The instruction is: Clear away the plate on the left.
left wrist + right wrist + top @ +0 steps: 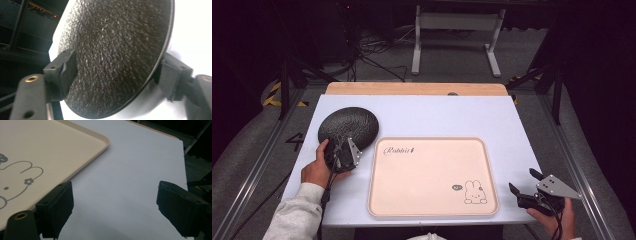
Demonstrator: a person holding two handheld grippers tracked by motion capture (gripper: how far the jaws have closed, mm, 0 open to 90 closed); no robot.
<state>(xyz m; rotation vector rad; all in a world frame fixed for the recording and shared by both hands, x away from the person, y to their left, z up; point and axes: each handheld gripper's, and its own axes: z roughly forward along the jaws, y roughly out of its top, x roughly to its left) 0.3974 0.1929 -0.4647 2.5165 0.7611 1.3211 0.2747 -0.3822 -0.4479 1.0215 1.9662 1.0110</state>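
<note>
A round black plate (348, 126) with a pebbled surface lies on the white table sheet at the left. My left gripper (340, 150) is at its near rim, turned on its side. In the left gripper view the plate (120, 37) reaches in between the jaws, which stand wide apart on either side of its edge, so my left gripper (117, 75) is open. A pale pink tray (427, 170) with a rabbit drawing lies in the middle. My right gripper (524, 182) hovers open past the tray's right front corner, nothing between its fingers. In its own view my right gripper (115, 202) is over bare sheet beside the tray (50, 145).
The white sheet (437, 115) covers a wooden table whose back edge (412, 89) shows. Table legs and cables stand on the floor beyond. Bare sheet lies behind the tray and along its right side.
</note>
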